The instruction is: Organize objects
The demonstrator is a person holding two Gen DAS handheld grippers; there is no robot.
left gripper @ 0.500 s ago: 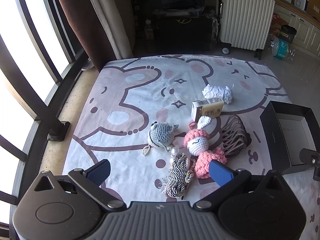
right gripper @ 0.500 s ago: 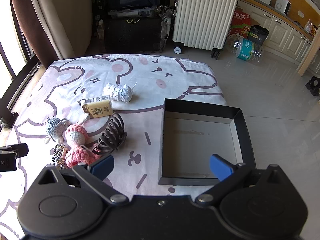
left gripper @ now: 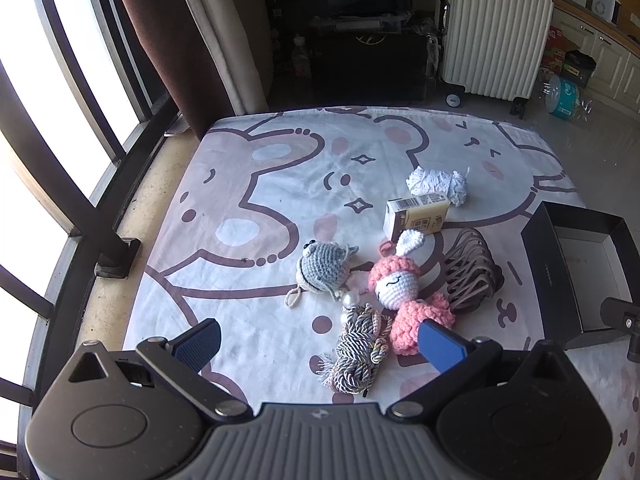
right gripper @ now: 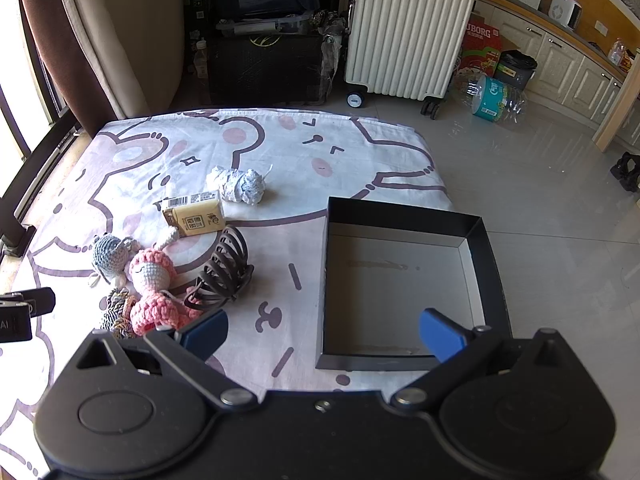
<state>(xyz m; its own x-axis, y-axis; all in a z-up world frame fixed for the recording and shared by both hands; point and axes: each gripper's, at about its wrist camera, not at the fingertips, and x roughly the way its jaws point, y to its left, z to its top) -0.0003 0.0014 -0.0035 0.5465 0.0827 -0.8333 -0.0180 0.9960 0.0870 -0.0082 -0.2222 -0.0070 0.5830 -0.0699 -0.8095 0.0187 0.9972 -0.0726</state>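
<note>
On the bear-print cloth lie a grey crochet toy [left gripper: 322, 266], a pink crochet doll [left gripper: 404, 292], a twisted cord bundle [left gripper: 358, 354], a brown hair claw [left gripper: 470, 270], a small yellow carton [left gripper: 416, 216] and a white wrapped wad [left gripper: 438, 182]. My left gripper [left gripper: 320, 344] is open, empty and just short of the cord bundle. My right gripper [right gripper: 322, 332] is open, empty and at the near left edge of the empty black box [right gripper: 476, 248]. The doll [right gripper: 154, 288], claw [right gripper: 224, 270] and carton [right gripper: 196, 216] show to its left.
A white suitcase [right gripper: 404, 28] and dark bags [right gripper: 268, 60] stand beyond the cloth's far edge. Window bars and a curtain [left gripper: 168, 40] run along the left. Tiled floor [right gripper: 540, 184] lies to the right, with a bottle pack [right gripper: 494, 98] and cabinets behind.
Nothing has visibly moved; both grippers hold the same place and stay open.
</note>
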